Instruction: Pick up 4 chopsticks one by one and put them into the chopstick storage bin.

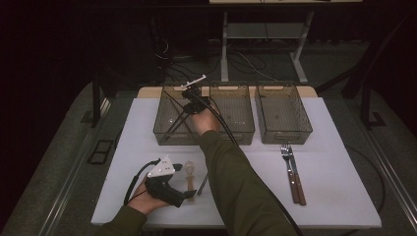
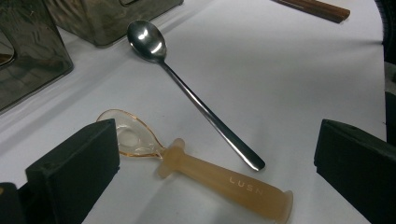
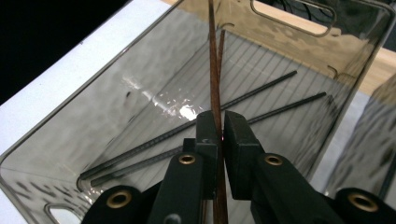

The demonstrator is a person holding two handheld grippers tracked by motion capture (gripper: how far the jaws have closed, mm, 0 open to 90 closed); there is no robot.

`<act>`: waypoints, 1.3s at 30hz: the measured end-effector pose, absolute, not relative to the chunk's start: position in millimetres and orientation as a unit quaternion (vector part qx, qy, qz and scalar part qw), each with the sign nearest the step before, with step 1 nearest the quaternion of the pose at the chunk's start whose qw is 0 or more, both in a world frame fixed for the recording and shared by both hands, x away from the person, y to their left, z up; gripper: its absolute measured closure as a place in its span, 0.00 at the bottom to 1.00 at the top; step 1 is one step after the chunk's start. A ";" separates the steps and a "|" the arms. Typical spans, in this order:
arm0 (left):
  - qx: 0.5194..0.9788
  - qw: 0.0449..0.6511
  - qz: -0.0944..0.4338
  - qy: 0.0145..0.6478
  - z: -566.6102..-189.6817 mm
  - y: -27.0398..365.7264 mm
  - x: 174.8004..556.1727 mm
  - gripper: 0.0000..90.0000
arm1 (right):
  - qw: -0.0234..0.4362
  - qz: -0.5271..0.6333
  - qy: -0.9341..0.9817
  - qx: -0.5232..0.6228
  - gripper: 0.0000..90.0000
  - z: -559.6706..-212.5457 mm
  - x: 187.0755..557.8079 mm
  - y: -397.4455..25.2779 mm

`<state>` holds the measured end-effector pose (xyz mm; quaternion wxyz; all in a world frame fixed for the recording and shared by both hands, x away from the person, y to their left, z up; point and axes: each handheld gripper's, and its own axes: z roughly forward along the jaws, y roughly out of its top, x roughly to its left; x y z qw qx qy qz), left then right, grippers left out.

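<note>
My right gripper (image 1: 192, 100) reaches into the left translucent bin (image 1: 164, 132). In the right gripper view that gripper (image 3: 219, 122) is shut on a pair of thin brown chopsticks (image 3: 215, 65) that point into the bin (image 3: 299, 32). Two black chopsticks (image 3: 261, 95) lie on the bin floor beneath them. My left gripper (image 1: 186, 181) rests at the near left of the table. Its jaws (image 2: 215, 140) stand open on either side of an amber plastic spoon (image 2: 219, 179) lying flat. A long metal spoon (image 2: 187, 88) lies just beyond it.
Two more translucent bins, middle (image 1: 236, 133) and right (image 1: 285, 133), stand in a row at the back of the white table (image 1: 334, 196). Wooden-handled cutlery with a fork (image 1: 293, 172) lies at the right. My right forearm crosses the table's middle.
</note>
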<state>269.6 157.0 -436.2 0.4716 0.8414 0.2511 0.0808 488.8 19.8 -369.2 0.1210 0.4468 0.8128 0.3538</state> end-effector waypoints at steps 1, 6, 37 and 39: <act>0.841 0.472 0.081 0.251 -436.2 157.1 269.7 0.00 | 0.125 0.354 0.813 0.445 0.89 -369.5 488.7 20.3; 0.843 0.470 0.083 0.248 -435.6 158.5 269.4 0.00 | 0.125 0.367 0.816 0.430 0.61 -365.9 486.7 16.0; 0.842 0.464 0.080 0.262 -438.0 159.1 269.9 0.00 | 0.126 0.450 0.816 0.340 0.02 -366.0 390.8 -121.2; 0.842 0.464 0.081 0.264 -438.1 159.3 269.9 0.00 | 0.125 0.454 0.814 0.340 0.02 -366.7 385.4 -128.9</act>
